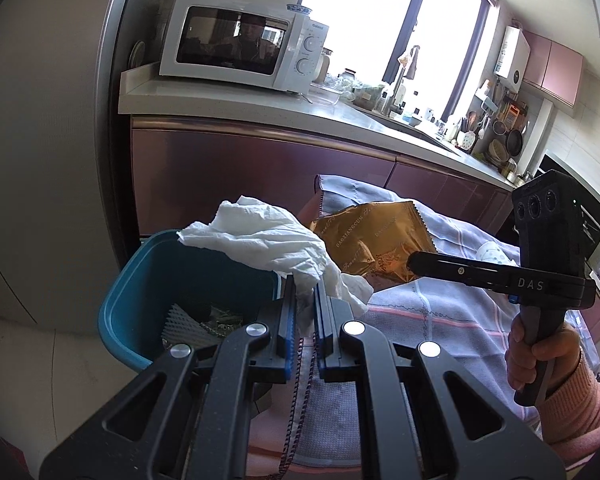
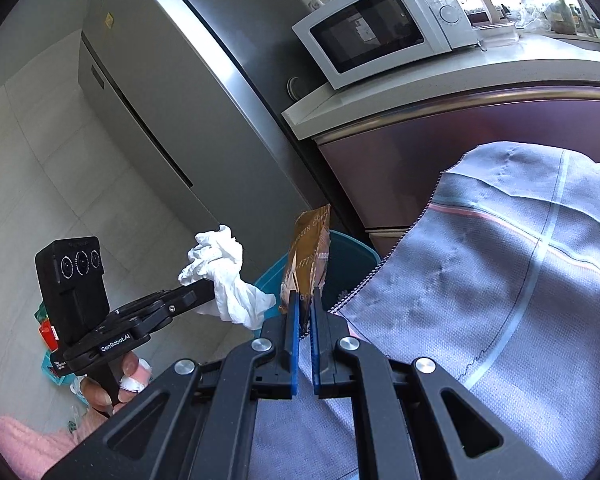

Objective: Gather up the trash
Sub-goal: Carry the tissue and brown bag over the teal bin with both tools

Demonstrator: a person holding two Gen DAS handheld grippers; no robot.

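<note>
Nearest to the left wrist camera, the left gripper (image 1: 306,300) has its jaws pressed together on a crumpled white paper tissue (image 1: 268,240), which hangs over the near rim of the blue plastic trash bin (image 1: 116,312). The bin stands on the floor just beside the edge of the table, which is covered with a grey-blue checked cloth (image 1: 440,312). Inside the bin some green scraps and a white ribbed piece already lie, so part of the collecting seems done.

A little farther, the right gripper (image 1: 410,260) has its jaws clamped on the lower corner of a golden-brown foil snack wrapper (image 1: 372,240). The wrapper is lifted off the cloth, near the table edge that faces the bin, and is not yet over the opening. In my judgement both pieces are picked up and only the dropping into the bin is left; I see no other trash on the visible part of the cloth.

On the wrapper I can read "DAOXIANGCUN" in light letters. The side of the right gripper carries "DAS", and in the right wrist view the left gripper (image 2: 204,292) carries "GenRobot.AI".

Far behind, a white microwave oven (image 1: 240,44) with the brand "Galanz" stands on the kitchen counter (image 1: 228,100).
</note>
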